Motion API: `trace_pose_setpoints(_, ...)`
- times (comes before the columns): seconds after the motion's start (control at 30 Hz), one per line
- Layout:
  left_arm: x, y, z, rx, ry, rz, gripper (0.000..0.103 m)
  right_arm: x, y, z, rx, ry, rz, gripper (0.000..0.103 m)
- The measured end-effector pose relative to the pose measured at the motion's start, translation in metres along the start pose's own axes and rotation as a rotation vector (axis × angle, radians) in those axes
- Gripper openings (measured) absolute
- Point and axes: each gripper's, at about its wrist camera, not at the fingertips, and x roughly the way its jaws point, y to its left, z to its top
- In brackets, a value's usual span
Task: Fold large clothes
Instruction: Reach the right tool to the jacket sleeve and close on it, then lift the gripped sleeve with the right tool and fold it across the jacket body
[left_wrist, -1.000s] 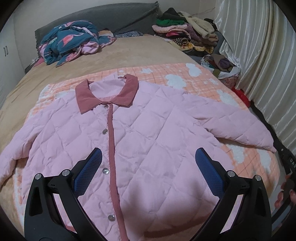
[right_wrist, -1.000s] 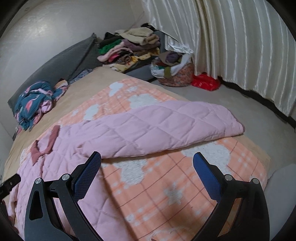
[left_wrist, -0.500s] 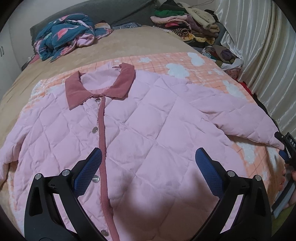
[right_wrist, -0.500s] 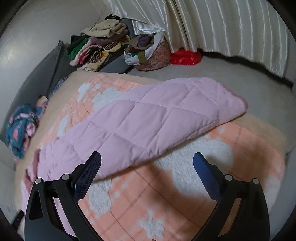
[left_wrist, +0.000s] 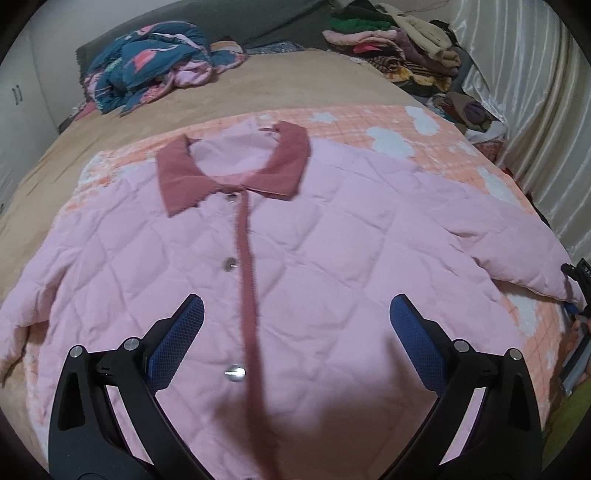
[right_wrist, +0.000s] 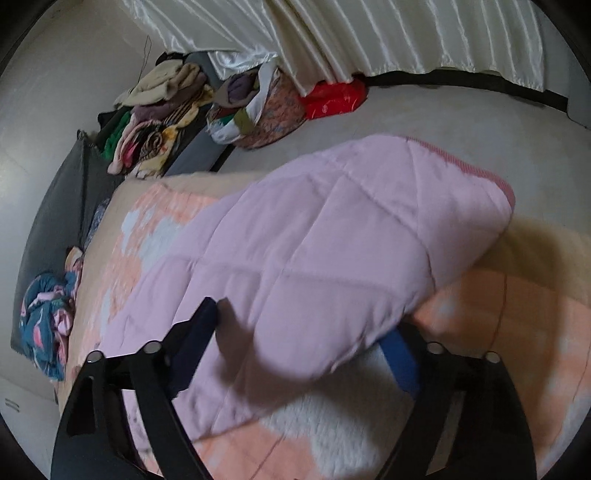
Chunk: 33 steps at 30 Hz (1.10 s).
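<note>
Jacket (left_wrist: 332, 258) unbranded (no label legible); right tongs (right_wrist: 306, 332) closing round sleeve (right_wrist: 332, 251).

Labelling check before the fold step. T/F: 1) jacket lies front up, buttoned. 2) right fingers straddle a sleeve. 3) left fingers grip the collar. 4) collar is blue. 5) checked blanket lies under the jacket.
1) True: the pink jacket lies front up, placket closed.
2) True: the right gripper has the sleeve between its fingers, which have just been closing.
3) False: the left gripper is open over the lower front, away from the collar.
4) False: the collar is dusty rose.
5) True: the orange checked blanket lies under it.
</note>
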Motion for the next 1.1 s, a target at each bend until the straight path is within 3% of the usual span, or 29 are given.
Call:
trace_pose_setpoints(0.07,0.001,0.007,0.002,-0.006,0.005,0.010,0.095,0.002,0.004,0.003,-0.052,-0.015,0.006,0.052)
trace_pose_setpoints(0.17,-0.001,0.018,0.005,-0.021,0.012,0.006,0.095,0.003,0.015,0.006,-0.141,-0.014,0.013,0.030)
trace_pose_setpoints(0.23,-0.005,0.022,0.008,-0.024,0.001,0.005,0.095,-0.006,0.024,0.012,-0.170,-0.026,0.032,0.024)
trace_pose_setpoints(0.37,-0.013,0.029,0.013,-0.022,-0.021,0.018,0.095,-0.031,0.049,0.020,-0.235,-0.083,0.064,0.018)
trace_pose_setpoints(0.67,-0.032,0.061,0.019,-0.067,-0.053,0.017,0.095,-0.091,0.125,0.013,-0.467,-0.222,0.139,0.017)
trace_pose_setpoints(0.93,-0.032,0.096,0.014,-0.125,-0.053,0.001,0.095,-0.122,0.173,-0.006,-0.564,-0.285,0.183,0.016)
trace_pose_setpoints(1.1,-0.032,0.119,0.009,-0.156,-0.064,0.030,0.095,-0.133,0.202,-0.019,-0.619,-0.299,0.215,0.016)
